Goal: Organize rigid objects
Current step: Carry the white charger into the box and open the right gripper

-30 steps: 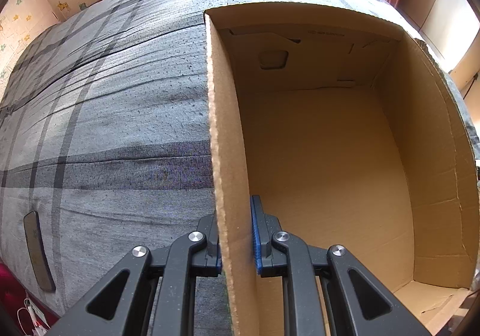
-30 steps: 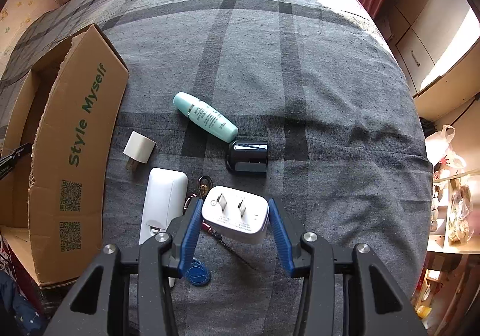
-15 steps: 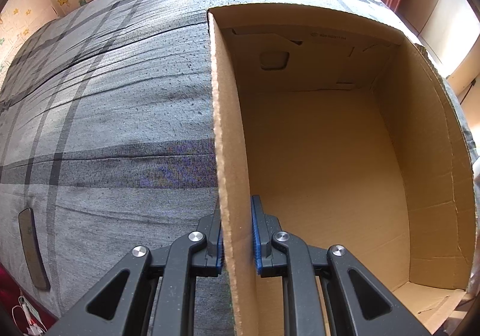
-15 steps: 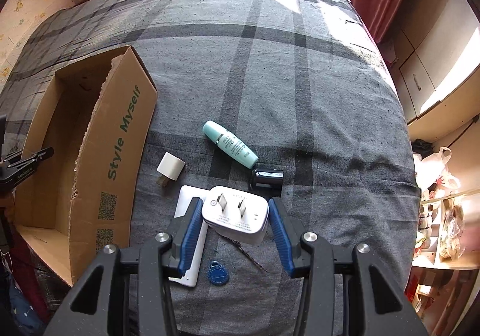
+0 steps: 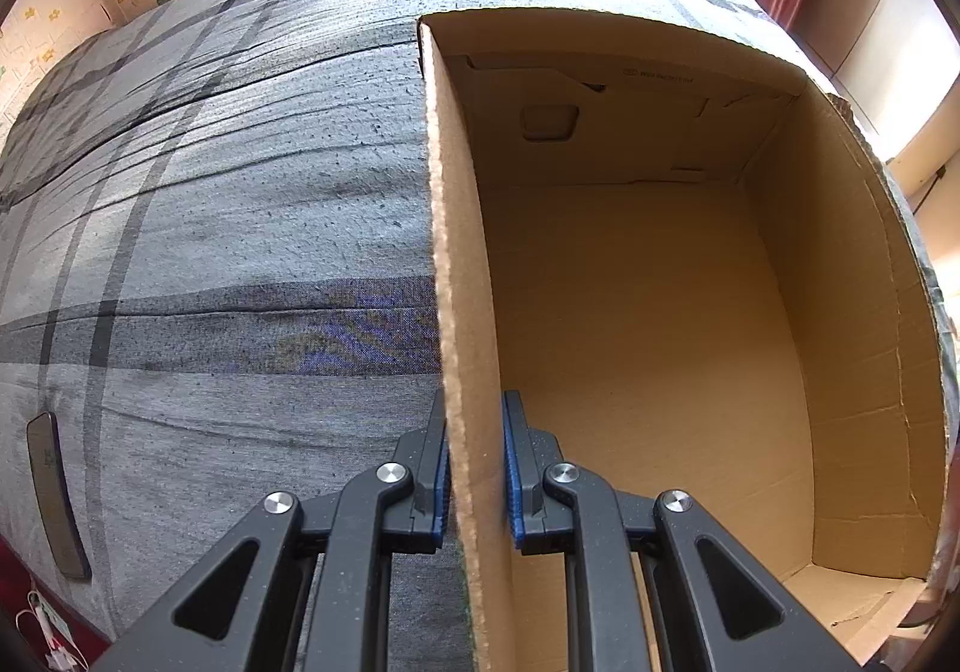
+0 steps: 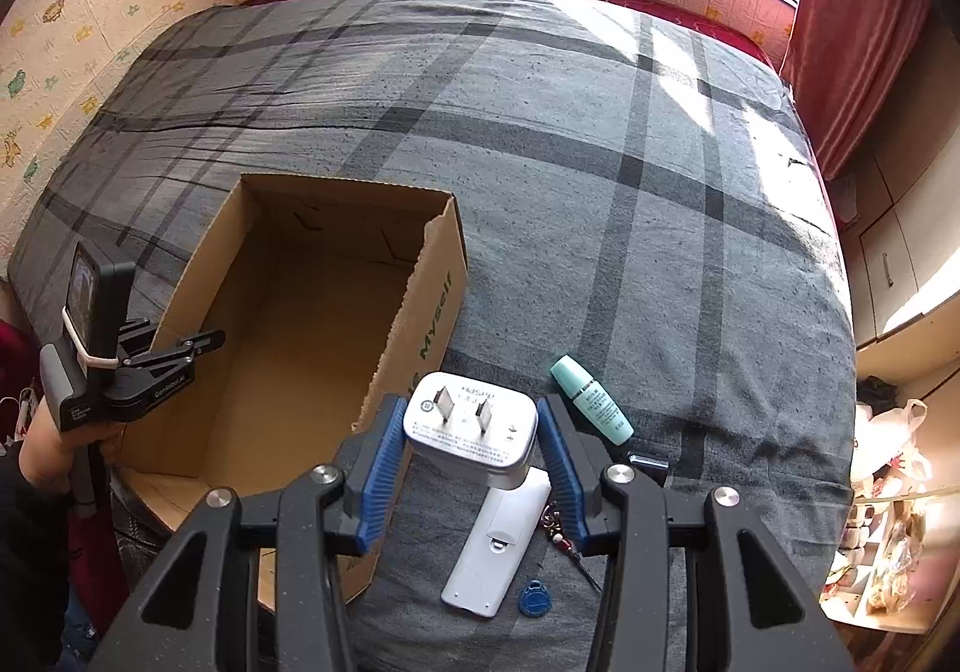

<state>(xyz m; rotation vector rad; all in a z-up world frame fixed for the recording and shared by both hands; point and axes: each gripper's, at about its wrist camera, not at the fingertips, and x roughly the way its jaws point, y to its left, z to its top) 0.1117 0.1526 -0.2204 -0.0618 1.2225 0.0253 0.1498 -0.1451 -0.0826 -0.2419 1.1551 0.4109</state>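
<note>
Your right gripper (image 6: pixel 468 447) pinches the white plug (image 6: pixel 471 429) above the bed, just beside the box (image 6: pixel 300 366), whose wall your left gripper (image 5: pixel 475 468) clamps; a shallow hold could let the plug slip and miss the opening.

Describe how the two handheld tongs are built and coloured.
Both are matte black, speckled plastic with open triangular cut-outs in the linkage arms and silver round pivot pins. The fingers carry ribbed blue pads. Seen from the right wrist view, the left tongs carry a boxy black camera block with a white strap and small white lettering on the body. The right tongs match.
</note>
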